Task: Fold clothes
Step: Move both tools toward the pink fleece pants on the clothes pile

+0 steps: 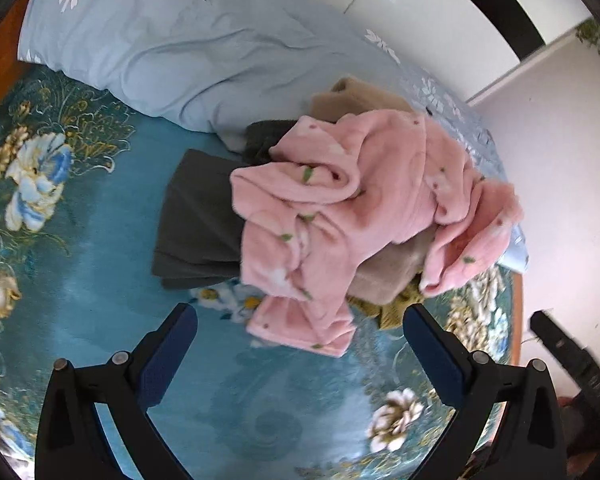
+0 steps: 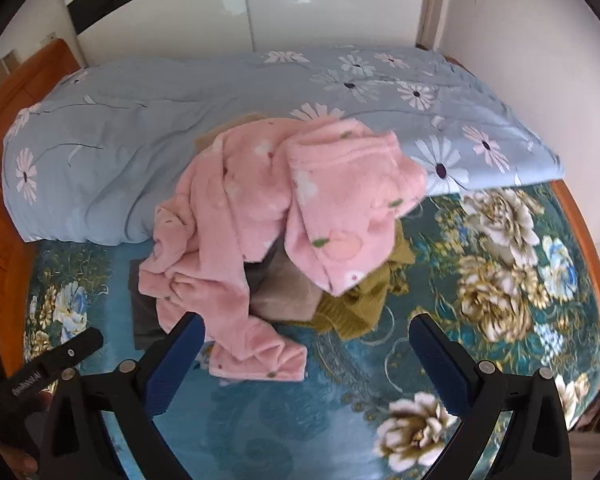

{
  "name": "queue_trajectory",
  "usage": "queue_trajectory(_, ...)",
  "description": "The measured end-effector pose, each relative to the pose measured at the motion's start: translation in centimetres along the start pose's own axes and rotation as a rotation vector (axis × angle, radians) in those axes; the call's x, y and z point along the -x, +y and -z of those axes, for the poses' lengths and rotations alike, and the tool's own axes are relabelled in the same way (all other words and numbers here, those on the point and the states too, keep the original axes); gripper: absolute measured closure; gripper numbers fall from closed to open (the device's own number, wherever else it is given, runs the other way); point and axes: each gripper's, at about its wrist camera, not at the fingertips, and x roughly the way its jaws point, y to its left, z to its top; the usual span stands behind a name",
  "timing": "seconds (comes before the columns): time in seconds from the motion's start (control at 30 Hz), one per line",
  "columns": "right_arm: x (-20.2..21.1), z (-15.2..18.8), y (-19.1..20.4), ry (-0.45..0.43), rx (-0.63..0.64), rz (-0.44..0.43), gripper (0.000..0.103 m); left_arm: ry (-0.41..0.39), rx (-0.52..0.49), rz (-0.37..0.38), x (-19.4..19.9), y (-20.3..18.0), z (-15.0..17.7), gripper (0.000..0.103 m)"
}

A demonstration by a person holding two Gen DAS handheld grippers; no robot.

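A crumpled pink fleece garment (image 1: 352, 208) with small flower prints lies on top of a pile of clothes on the bed; it also shows in the right wrist view (image 2: 284, 220). Under it are a folded dark grey garment (image 1: 200, 224), a beige one (image 1: 384, 276) and an olive knit one (image 2: 360, 304). My left gripper (image 1: 300, 320) is open and empty, just in front of the pink garment's lower hem. My right gripper (image 2: 306, 328) is open and empty, its left finger next to the pink hem.
The bed has a teal floral sheet (image 1: 80, 320). A light blue flowered duvet (image 2: 140, 152) lies bunched behind the pile. A wooden bed frame (image 2: 4, 120) runs along the left, white walls and wardrobe (image 2: 220, 8) behind. The other gripper's black body (image 2: 48, 364) shows at the left.
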Motion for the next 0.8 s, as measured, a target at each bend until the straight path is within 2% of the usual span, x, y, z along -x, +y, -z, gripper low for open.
queue_trajectory(0.5,-4.0,-1.8,-0.2,-0.059,0.066,-0.052,0.000,-0.057,-0.066,-0.019,-2.2,-3.6,-2.6,0.001)
queue_trajectory(0.8,-6.3,-2.7,-0.9,-0.085,0.096,-0.082,0.000,-0.031,-0.075,-0.011,-5.2,-6.1,-3.1,0.000)
